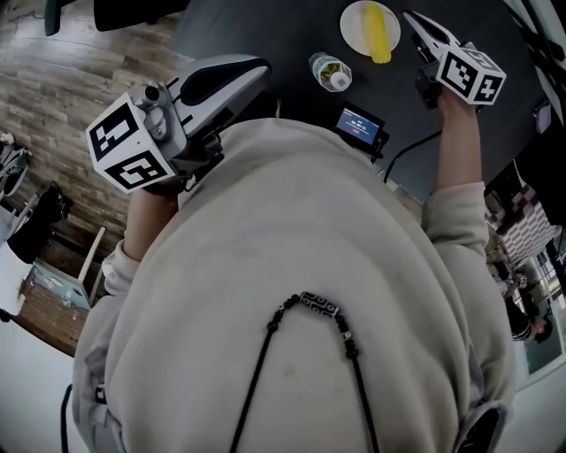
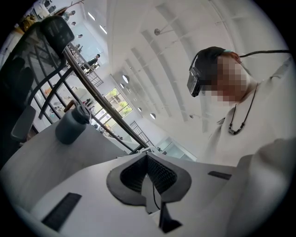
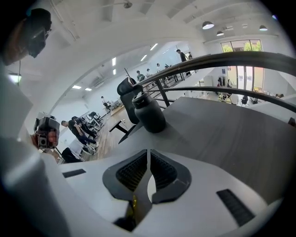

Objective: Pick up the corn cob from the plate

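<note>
A yellow corn cob [image 1: 380, 32] lies across a small pale plate [image 1: 355, 26] at the far edge of the dark table. My right gripper [image 1: 409, 16] hangs just right of the plate, tilted down, its jaws shut with nothing between them. In the right gripper view the pads meet at the tips [image 3: 148, 152], and a yellow sliver of the corn cob [image 3: 134, 202] shows through the gap below them. My left gripper [image 1: 263, 67] is held close to the person's chest, away from the plate. Its jaws [image 2: 147, 155] are shut and empty.
A capped bottle [image 1: 330, 72] stands on the table just left of the plate; it also shows as a dark bottle [image 3: 148, 112] in the right gripper view. A small device with a lit screen [image 1: 360, 126] sits near the table's front edge, with a cable beside it. Wooden floor lies to the left.
</note>
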`<state>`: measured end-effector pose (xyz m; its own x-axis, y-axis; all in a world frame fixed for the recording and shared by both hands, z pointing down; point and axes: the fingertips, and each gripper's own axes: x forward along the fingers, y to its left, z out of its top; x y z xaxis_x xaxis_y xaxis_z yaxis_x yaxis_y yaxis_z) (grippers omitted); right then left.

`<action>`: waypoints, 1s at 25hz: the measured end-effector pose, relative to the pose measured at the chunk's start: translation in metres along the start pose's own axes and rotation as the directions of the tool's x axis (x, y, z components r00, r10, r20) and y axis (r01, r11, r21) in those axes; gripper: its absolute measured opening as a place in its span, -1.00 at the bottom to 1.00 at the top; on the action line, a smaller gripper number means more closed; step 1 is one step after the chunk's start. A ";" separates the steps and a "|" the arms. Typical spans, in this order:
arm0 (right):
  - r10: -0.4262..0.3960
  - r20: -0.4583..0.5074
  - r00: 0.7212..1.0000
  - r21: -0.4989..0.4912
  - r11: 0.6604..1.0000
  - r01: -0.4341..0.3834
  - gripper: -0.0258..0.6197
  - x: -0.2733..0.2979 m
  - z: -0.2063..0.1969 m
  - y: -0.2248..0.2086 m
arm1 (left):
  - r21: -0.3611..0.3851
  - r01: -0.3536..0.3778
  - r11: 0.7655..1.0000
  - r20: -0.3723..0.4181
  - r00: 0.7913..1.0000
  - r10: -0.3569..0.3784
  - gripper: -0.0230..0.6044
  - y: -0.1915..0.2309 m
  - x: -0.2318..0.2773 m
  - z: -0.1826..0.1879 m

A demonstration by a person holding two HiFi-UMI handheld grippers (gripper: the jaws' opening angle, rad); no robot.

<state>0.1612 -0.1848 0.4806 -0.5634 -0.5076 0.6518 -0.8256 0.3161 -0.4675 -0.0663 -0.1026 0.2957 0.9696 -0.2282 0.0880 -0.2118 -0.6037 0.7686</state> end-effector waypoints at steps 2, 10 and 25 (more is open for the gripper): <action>0.000 -0.010 1.000 0.012 1.000 0.000 -0.86 0.005 -0.004 -0.004 | -0.003 -0.006 1.000 0.000 1.000 0.006 -0.92 0.001 -0.001 -0.001; -0.020 -0.069 0.997 0.054 0.998 0.024 -0.71 0.030 -0.026 -0.023 | -0.016 -0.035 0.999 0.005 0.999 0.035 -0.92 0.008 -0.005 -0.005; -0.035 -0.159 0.987 0.103 0.993 0.052 -0.41 0.056 -0.061 -0.043 | -0.043 -0.061 0.997 0.022 0.998 0.062 -0.92 0.017 -0.012 -0.011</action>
<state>0.1633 -0.1783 0.5736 -0.5321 -0.3848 0.7542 -0.8460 0.2052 -0.4922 -0.0797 -0.1016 0.3146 0.9518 -0.2819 0.1212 -0.2649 -0.5554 0.7883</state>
